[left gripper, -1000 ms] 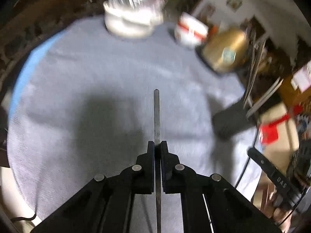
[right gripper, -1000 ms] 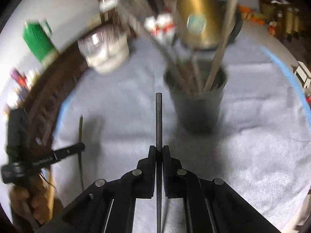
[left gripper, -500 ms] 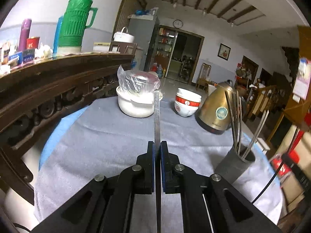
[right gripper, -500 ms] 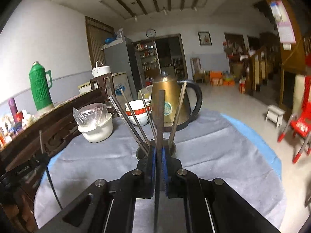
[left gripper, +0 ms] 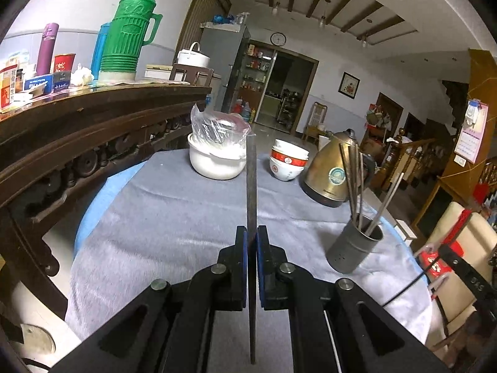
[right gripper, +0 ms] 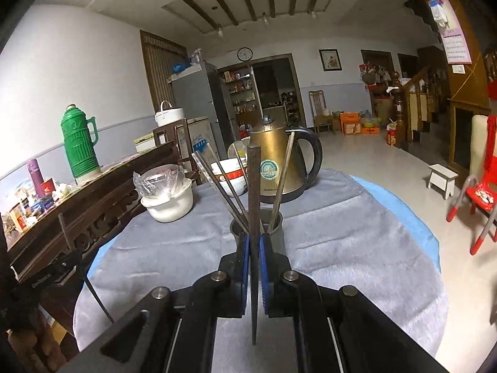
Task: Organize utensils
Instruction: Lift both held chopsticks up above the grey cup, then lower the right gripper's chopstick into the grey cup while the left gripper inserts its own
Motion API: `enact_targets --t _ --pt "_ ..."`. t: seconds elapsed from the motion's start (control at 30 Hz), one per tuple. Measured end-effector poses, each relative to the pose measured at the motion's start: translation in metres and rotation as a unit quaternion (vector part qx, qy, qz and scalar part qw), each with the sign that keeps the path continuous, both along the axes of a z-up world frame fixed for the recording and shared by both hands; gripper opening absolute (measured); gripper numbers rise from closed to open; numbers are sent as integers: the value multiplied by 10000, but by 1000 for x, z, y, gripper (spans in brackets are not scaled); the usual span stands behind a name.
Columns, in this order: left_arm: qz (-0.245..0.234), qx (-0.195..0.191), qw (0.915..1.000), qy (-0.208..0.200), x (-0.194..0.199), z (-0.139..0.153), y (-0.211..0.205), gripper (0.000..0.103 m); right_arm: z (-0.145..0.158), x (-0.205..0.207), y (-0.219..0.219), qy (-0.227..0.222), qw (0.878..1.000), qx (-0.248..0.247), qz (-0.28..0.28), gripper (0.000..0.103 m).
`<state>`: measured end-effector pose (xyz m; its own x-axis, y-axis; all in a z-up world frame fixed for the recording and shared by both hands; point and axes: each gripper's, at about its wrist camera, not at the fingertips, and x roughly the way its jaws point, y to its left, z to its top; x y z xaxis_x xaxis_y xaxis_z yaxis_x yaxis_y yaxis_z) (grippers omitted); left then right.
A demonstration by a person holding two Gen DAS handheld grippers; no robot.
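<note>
My left gripper (left gripper: 252,242) is pinching 1 dark chopstick (left gripper: 251,186) upright, and my right gripper (right gripper: 254,245) is clamped on another chopstick (right gripper: 254,186) the same way. The grey holder (right gripper: 276,233) sits right past my right jaws, mid-tabletop, already stuffed with leaning utensils (right gripper: 223,186). Risk as I see it: my stick's tip snags those on the way in, or knocks the light holder over toward the kettle (right gripper: 273,168). A thin stick could also swivel in the pads.
</note>
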<state>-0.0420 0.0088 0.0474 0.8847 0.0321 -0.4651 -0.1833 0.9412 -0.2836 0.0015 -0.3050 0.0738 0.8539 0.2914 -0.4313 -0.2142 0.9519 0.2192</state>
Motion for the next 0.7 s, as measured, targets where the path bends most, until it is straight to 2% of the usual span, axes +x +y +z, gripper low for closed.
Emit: enact_targets --t 0.23,0.33,0.7 --pt "-88 -130 9999 2 -15 2 0 6 0 -5 1 24 10000 47 15 7" --pt "-99 -306 9995 -17 -13 4 2 6 1 -6 2 11 9999 108 19 7" --pt "-152 -740 9948 -682 10 51 -2 6 32 -5 -9 -408 9984 372 -112 7"
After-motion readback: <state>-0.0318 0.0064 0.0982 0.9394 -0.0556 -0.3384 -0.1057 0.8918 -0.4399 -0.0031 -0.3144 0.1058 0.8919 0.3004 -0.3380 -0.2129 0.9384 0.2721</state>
